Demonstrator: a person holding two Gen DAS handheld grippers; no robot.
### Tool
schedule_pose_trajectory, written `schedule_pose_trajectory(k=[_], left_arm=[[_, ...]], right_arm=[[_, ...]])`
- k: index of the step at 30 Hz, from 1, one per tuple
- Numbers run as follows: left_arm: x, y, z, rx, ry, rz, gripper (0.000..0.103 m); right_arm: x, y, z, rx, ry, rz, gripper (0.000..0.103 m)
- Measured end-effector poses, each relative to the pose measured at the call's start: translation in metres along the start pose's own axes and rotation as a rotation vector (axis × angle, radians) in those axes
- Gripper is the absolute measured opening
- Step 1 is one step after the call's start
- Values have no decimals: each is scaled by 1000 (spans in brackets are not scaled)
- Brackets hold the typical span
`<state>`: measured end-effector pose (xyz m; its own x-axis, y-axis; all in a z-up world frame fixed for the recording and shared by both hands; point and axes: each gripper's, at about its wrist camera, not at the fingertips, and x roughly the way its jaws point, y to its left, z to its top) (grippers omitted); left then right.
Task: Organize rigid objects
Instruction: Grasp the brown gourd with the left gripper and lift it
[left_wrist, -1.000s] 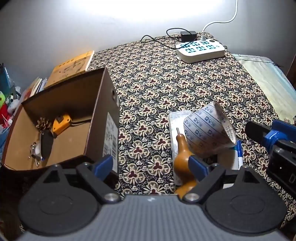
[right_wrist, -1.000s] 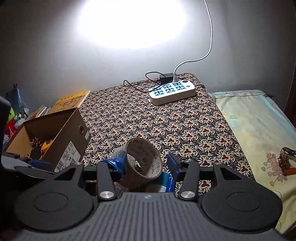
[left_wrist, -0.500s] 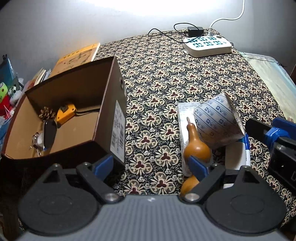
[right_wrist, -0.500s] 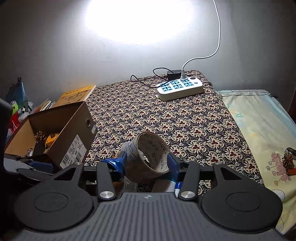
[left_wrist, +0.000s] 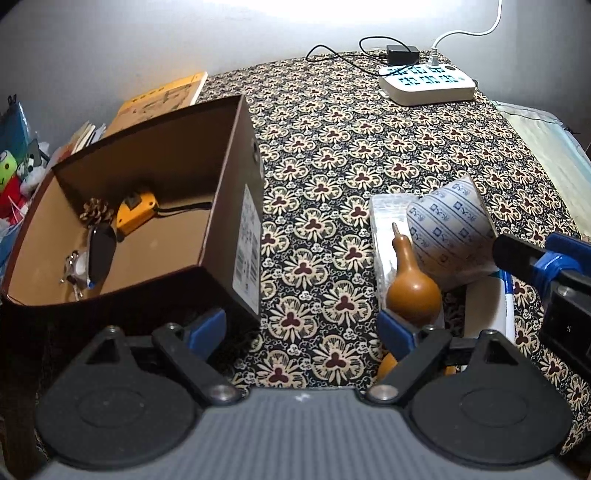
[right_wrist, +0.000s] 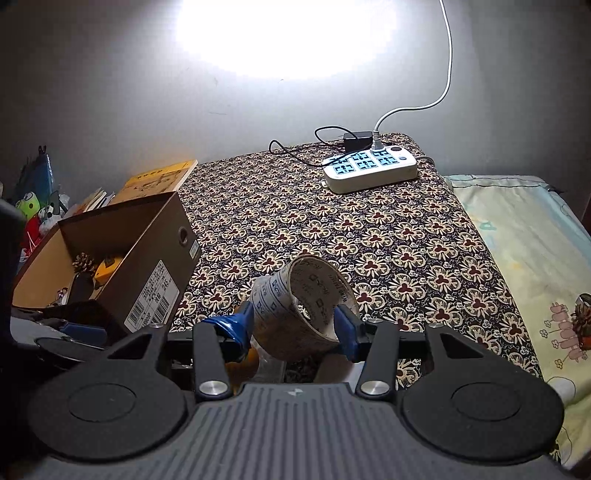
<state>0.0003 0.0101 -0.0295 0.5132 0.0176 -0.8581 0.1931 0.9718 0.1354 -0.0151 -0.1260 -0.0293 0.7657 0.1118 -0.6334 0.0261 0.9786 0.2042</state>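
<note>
A roll of printed tape (right_wrist: 303, 306) is held tilted above the patterned cloth, with my right gripper (right_wrist: 293, 325) shut on its sides. In the left wrist view the same tape roll (left_wrist: 448, 236) hangs over a clear plastic packet (left_wrist: 382, 221). A brown gourd (left_wrist: 412, 291) lies on that packet, and a blue-capped pen (left_wrist: 506, 295) lies to its right. My left gripper (left_wrist: 300, 328) is open and holds nothing. It sits between the gourd and the open cardboard box (left_wrist: 236, 177). The box holds a pine cone (left_wrist: 96, 210), a yellow tape measure (left_wrist: 136, 212) and sunglasses (left_wrist: 100, 251).
A white power strip (right_wrist: 369, 168) with cables lies at the far end of the cloth. A yellow book (left_wrist: 162, 99) lies behind the box, with toys further left. A pale printed sheet (right_wrist: 517, 240) borders the cloth on the right.
My right gripper closed on the tape roll and lifted it off the packet. The left gripper drew back a little, staying open.
</note>
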Motion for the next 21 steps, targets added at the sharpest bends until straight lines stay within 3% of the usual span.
schedule_pose_trajectory(k=[10,16,21], left_arm=[[4,-4,5,17,2,-18,89],[5,-2,7,-11,2,-69,89],[18,12,8,-116,106,-254,89]], right_arm=[[1,-4,2,18,-8,4,32],[1,-11,4,38,-18,11,32],[-1,-24,8,71,-47,12,32]])
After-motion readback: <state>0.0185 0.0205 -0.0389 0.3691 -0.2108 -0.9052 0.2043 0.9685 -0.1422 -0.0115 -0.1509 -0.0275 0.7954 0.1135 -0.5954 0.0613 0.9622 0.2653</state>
